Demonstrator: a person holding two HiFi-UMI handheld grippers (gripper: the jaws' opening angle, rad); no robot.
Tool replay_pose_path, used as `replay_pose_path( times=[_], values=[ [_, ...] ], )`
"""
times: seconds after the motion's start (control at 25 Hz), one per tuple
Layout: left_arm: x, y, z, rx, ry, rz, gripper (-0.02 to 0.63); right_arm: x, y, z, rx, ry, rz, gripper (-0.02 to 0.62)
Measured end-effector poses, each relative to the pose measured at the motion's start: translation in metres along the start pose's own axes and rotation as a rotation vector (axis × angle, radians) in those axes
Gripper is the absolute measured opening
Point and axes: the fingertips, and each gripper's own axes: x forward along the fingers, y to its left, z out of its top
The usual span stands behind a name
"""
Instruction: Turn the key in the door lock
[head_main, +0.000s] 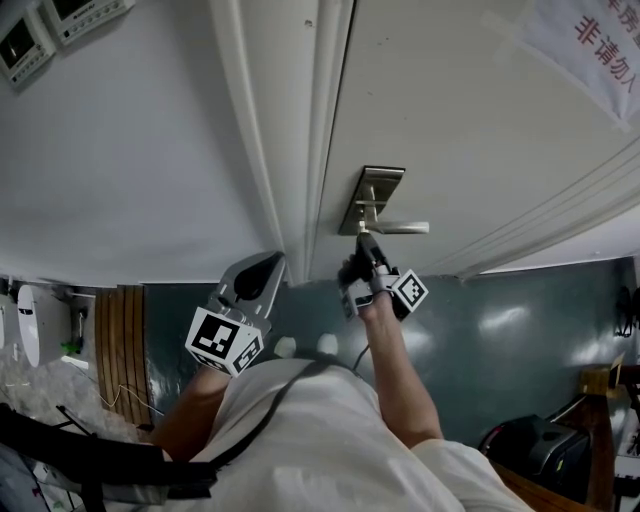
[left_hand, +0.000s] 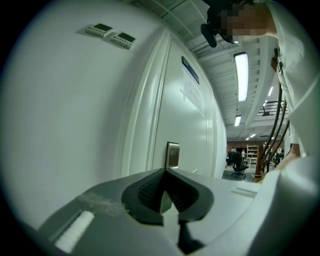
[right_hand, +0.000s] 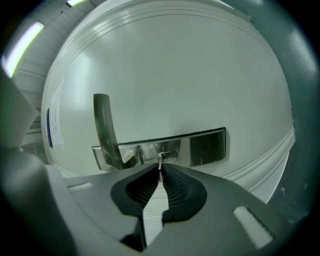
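One key (right_hand: 160, 163) in door lock (right_hand: 172, 156), right gripper (right_hand: 160, 171) fingers clamped on it, left gripper (left_hand: 165, 172) fingers together

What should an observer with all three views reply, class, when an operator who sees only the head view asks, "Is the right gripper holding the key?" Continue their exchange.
Observer: Yes. The right gripper view shows the right gripper shut on the key.
Operator: Is it in the lock?
Observer: Yes, its far end sits in the metal lock plate.
Operator: What about the left gripper?
Observer: The left gripper view shows it shut, with nothing in it.
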Motion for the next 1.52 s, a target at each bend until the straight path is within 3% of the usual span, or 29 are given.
replay_pose_path(
  times=[0.2,0.32,0.48,0.76,0.96,1.12,1.52],
  values=[
    [0.001,-0.002,0.000,-0.005,-0.004,-0.009,0.006,0.001,0.004,-0.003,-0.078,0.035,-0.024,0.036],
    [0.001,-0.002,-0.001,-0.007,-0.002,-0.016,0.006,0.002,0.008,-0.008,-0.145,0.067,-0.039,0.157],
    [0.006,-0.004,-0.001,-0.008,-0.003,-0.032,0.006,-0.007,0.009,-0.011,-0.187,0.070,-0.066,0.186],
    [0.010,-0.014,-0.002,-0.013,-0.005,-0.071,0.006,-0.045,0.019,-0.019,-0.288,0.088,-0.065,0.182],
    [0.017,-0.023,0.000,-0.013,-0.012,-0.101,0.006,-0.064,0.058,-0.031,-0.363,0.062,-0.007,0.041],
    [0.020,-0.033,0.006,-0.009,-0.023,-0.132,0.006,-0.073,0.096,-0.044,-0.534,0.079,0.018,0.017],
    [0.023,-0.043,0.021,-0.003,-0.051,-0.158,0.006,-0.096,0.172,-0.057,-1.109,0.070,-0.024,0.009]
  ],
)
